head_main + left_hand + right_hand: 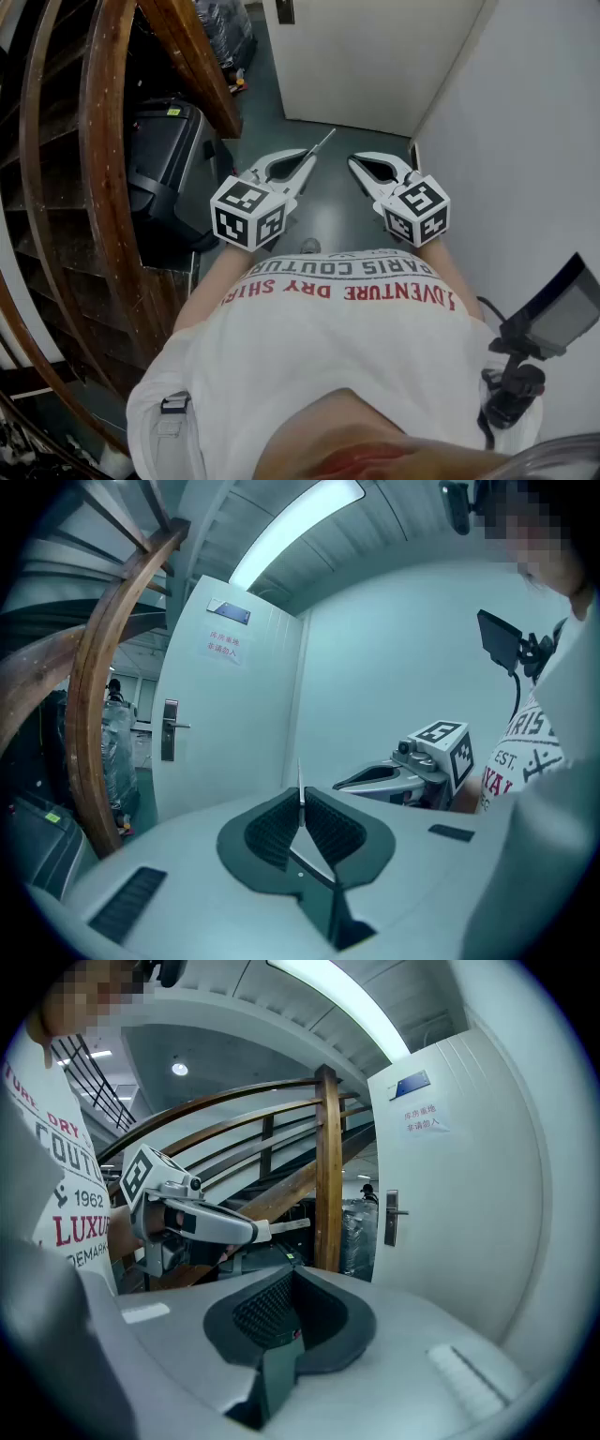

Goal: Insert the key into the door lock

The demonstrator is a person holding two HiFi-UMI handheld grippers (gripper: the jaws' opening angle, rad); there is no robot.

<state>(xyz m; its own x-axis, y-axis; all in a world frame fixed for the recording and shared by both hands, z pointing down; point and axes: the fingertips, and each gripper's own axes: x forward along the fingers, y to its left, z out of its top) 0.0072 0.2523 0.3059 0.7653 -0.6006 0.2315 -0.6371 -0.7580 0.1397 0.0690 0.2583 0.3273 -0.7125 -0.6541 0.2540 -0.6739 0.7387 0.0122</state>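
down by my waist, my left gripper (303, 163) is nipped tight on the key (323, 142), blade poking forward; my right gripper (357, 164) beside it is closed on nothing. farther ahead, the white door (246, 742), its lock (170, 729) well apart from the key.

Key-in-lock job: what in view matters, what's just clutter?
Job: key, clamped in left gripper jaws; door lock; white door.
Clutter: wooden stair rail; black case; plastic-wrapped bundle; door sign.
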